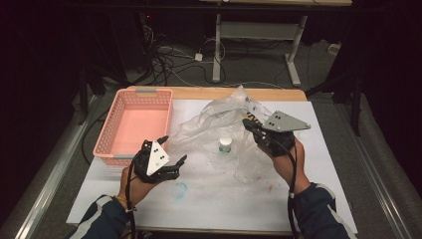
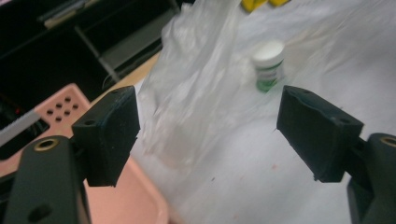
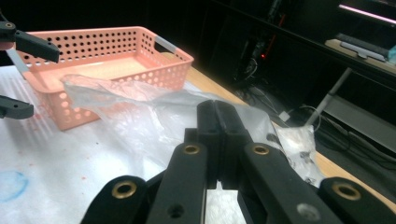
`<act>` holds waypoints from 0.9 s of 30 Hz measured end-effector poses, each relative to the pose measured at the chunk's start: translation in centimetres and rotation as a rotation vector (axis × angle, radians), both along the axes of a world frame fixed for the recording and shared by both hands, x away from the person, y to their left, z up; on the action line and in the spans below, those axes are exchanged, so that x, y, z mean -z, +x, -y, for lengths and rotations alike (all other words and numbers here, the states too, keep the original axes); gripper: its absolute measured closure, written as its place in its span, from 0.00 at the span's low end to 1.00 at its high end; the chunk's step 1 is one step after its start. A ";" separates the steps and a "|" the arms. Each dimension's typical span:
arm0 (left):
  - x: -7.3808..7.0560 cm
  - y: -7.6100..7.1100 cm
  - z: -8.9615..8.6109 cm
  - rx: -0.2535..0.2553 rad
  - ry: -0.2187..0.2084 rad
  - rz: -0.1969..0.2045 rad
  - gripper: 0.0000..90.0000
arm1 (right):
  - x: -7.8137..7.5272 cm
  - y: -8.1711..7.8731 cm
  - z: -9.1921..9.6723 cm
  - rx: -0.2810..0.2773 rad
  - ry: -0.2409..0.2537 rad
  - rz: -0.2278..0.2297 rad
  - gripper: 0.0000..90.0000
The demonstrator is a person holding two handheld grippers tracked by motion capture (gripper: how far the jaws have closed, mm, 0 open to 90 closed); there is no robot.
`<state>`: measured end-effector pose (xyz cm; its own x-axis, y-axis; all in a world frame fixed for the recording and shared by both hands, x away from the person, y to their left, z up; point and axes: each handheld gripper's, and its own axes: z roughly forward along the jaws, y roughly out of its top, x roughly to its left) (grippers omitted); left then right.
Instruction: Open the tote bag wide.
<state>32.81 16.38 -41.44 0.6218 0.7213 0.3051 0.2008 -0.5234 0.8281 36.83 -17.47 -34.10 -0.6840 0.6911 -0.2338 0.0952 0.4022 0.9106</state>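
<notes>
- The right gripper (image 1: 247, 124) is holding the edge of the clear plastic bag (image 1: 214, 124) with its jaws pressed together, lifting that edge above the table (image 1: 298, 199).
- The left gripper (image 1: 171, 149) is standing wide open with nothing between its jaws, just beside the bag's near-left side.
- The small white-capped bottle (image 1: 225, 145) is standing upright inside the bag.
- The pink basket (image 1: 117, 127) is sitting just left of the bag.

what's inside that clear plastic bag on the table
A small white-capped bottle with a green label stands upright inside the clear plastic bag. Something yellow shows near the right hand-held gripper, which is shut on the bag's edge; crumpled plastic hides the rest.
</notes>
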 end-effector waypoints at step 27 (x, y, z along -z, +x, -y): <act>0.5 3.2 2.8 0.158 0.003 -0.132 0.95 | 1.0 0.3 2.9 0.031 0.000 -0.040 0.83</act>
